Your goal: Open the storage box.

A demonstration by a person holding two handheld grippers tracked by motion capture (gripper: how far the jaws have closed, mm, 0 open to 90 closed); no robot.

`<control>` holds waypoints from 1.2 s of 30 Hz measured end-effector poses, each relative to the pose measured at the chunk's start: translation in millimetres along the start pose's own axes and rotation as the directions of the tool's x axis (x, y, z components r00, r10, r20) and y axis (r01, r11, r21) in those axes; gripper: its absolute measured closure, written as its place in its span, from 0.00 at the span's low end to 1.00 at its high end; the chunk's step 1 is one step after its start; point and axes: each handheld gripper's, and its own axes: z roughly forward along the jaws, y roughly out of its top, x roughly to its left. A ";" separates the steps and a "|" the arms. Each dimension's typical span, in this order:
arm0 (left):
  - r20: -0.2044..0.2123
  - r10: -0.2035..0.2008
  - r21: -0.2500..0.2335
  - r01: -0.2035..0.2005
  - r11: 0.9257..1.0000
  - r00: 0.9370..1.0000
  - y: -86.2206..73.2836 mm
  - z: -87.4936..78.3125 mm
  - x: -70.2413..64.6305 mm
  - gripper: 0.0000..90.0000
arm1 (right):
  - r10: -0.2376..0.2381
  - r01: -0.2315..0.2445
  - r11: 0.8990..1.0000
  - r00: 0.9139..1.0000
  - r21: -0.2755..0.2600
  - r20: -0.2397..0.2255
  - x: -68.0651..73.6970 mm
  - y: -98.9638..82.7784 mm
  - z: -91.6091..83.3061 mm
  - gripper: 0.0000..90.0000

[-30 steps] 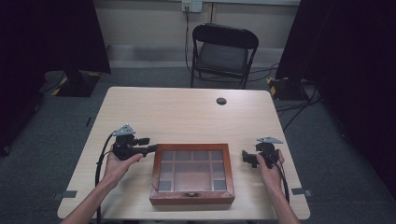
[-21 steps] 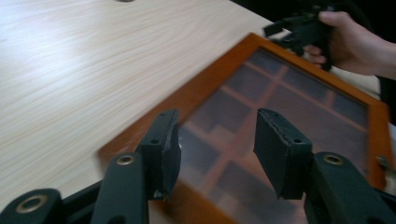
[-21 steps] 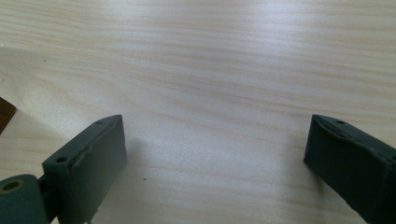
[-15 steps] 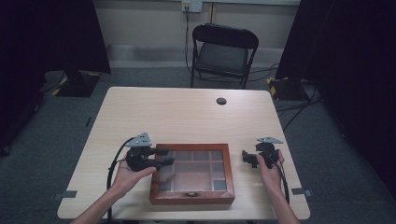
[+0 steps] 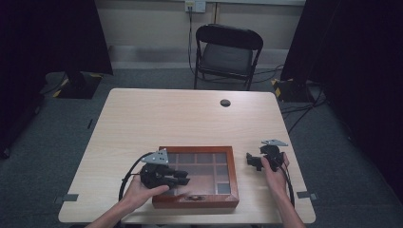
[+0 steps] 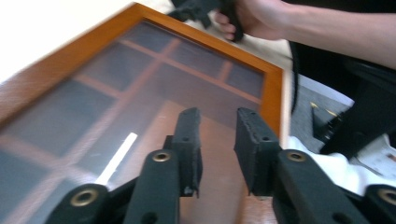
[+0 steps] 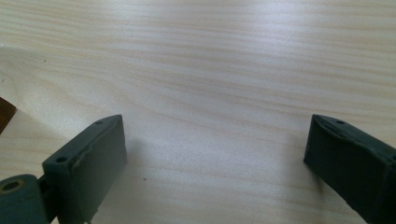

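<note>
The left gripper (image 5: pixel 183 179) hung right over the wooden box (image 5: pixel 196 202), above its glass lid (image 6: pixel 140 84); its jaws had just been closing, narrow gap, nothing between them. The right gripper (image 5: pixel 250 160) sat just beside the box, jaws wide apart over bare table (image 7: pixel 210 70).

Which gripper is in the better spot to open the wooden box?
Left. The left gripper hovers over the wooden box lid, jaws just narrowed with nothing between; the right gripper sits beside it, open.
</note>
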 end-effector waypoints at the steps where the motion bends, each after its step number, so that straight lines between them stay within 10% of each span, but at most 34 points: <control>1: 0.032 0.011 0.003 -0.011 1.000 0.999 0.2 4.8 -5.3 0.85 | 0.000 0.000 1.000 1.000 0.000 0.000 0.0 0.0 0.0 0.05; 16: 0.076 0.101 0.127 -0.110 0.986 0.992 -4.8 29.8 -25.6 0.88 | 0.001 -0.001 1.000 1.000 0.000 0.001 0.1 0.0 0.1 0.05; 36: 0.090 0.126 0.151 -0.139 0.979 0.988 -1.2 26.4 -21.7 0.91 | -0.002 0.002 1.000 1.000 -0.002 -0.004 1.0 -2.3 -2.3 0.05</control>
